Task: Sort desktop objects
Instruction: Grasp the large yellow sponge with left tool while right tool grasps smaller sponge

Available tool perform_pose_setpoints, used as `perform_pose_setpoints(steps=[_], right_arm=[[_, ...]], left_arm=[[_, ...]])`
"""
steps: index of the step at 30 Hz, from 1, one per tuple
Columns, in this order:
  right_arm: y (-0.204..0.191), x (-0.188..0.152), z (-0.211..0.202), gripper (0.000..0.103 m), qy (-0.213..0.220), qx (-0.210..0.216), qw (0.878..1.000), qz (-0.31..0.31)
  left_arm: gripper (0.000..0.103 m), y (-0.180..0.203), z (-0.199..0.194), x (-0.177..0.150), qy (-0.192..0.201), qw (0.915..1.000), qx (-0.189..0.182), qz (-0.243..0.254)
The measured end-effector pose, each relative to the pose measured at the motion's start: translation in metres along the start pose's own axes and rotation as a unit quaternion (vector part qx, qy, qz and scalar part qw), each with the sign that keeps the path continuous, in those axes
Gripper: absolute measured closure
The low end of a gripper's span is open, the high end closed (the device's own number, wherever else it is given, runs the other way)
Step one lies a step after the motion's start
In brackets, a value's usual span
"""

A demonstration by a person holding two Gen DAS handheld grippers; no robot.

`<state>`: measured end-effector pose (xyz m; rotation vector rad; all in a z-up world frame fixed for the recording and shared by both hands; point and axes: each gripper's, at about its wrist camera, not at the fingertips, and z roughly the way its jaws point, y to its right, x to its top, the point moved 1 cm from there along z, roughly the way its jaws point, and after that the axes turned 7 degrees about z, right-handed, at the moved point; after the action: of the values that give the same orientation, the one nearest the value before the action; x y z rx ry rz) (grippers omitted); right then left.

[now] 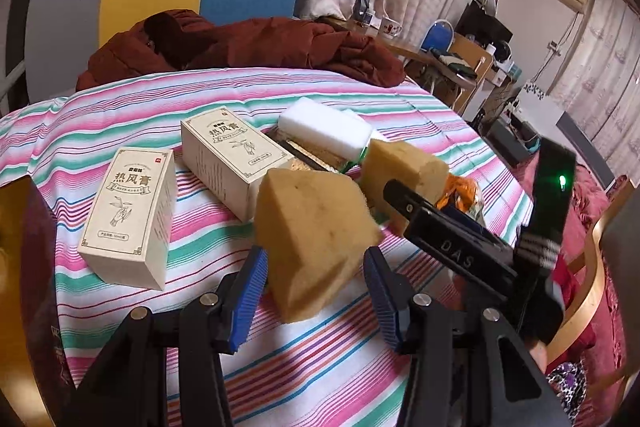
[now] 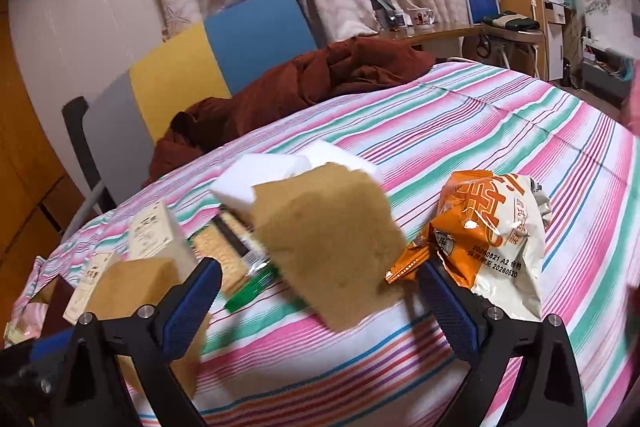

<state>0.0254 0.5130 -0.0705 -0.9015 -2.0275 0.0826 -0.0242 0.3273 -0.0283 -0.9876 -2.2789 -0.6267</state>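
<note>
Reaching over the striped tabletop, we set the left gripper wide open around a near tan sponge block, untouched; the right gripper, equally wide, frames a second sponge block. Closing comes next, we judge, beside two cream cartons.

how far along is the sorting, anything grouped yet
Early on. Two cream boxes already lie side by side. In hand: each open hand-held gripper, left and right, frames a brown sponge, neither clamped. Left: white foam block, snack bag, green item, all still jumbled.
</note>
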Motion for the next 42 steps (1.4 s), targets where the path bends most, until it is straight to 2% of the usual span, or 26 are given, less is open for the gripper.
perform_pose_setpoints(steps=[2, 4, 5, 10, 18, 22, 25, 27, 29, 31, 34, 40, 42], right_arm=[[0.001, 0.002, 0.009, 0.003, -0.021, 0.006, 1.000, -0.007], [0.002, -0.001, 0.017, 0.013, -0.040, 0.000, 0.999, -0.005], [0.003, -0.002, 0.021, 0.014, -0.049, -0.003, 0.999, -0.003], [0.006, -0.005, 0.011, 0.024, -0.025, 0.019, 1.000, 0.002], [0.010, -0.005, 0.017, 0.019, -0.044, 0.035, 0.998, 0.016], [0.005, -0.003, 0.011, 0.019, -0.031, 0.026, 0.999, 0.006], [0.003, 0.000, 0.008, 0.019, -0.022, 0.021, 1.000, -0.001], [0.003, 0.003, 0.010, 0.020, -0.021, 0.021, 1.000, -0.001], [0.003, 0.005, 0.012, 0.025, -0.022, 0.018, 1.000, -0.002], [0.005, 0.005, 0.016, 0.039, -0.028, 0.013, 1.000, 0.002], [0.009, 0.004, 0.018, 0.045, -0.031, 0.019, 0.999, 0.010], [0.009, 0.003, 0.009, 0.051, -0.012, 0.054, 0.998, 0.010], [0.006, 0.002, 0.007, 0.053, -0.010, 0.054, 0.999, 0.003]], left_arm=[[0.052, 0.003, 0.005, 0.001, -0.004, 1.0000, 0.002, 0.006], [0.051, 0.006, 0.010, 0.001, -0.008, 0.9999, 0.005, 0.012], [0.051, 0.008, 0.012, 0.001, -0.010, 0.9998, 0.006, 0.013], [0.047, 0.011, 0.018, 0.005, 0.000, 0.9995, 0.027, 0.017], [0.044, 0.017, 0.016, -0.004, 0.003, 0.9994, 0.034, 0.009], [0.042, 0.027, 0.020, 0.000, 0.005, 0.9959, 0.076, 0.050], [0.042, 0.024, 0.029, -0.001, -0.002, 0.9944, 0.093, 0.050], [0.042, 0.013, 0.037, -0.002, -0.011, 0.9974, 0.066, 0.024], [0.042, 0.005, 0.039, -0.004, -0.004, 0.9984, 0.056, 0.004], [0.042, -0.003, 0.039, -0.004, 0.006, 0.9992, 0.037, -0.013], [0.046, -0.008, 0.038, -0.005, 0.018, 0.9993, 0.027, -0.021], [0.050, -0.013, 0.032, -0.013, 0.029, 0.9987, 0.019, -0.038], [0.050, -0.015, 0.028, -0.016, 0.033, 0.9985, 0.016, -0.039]])
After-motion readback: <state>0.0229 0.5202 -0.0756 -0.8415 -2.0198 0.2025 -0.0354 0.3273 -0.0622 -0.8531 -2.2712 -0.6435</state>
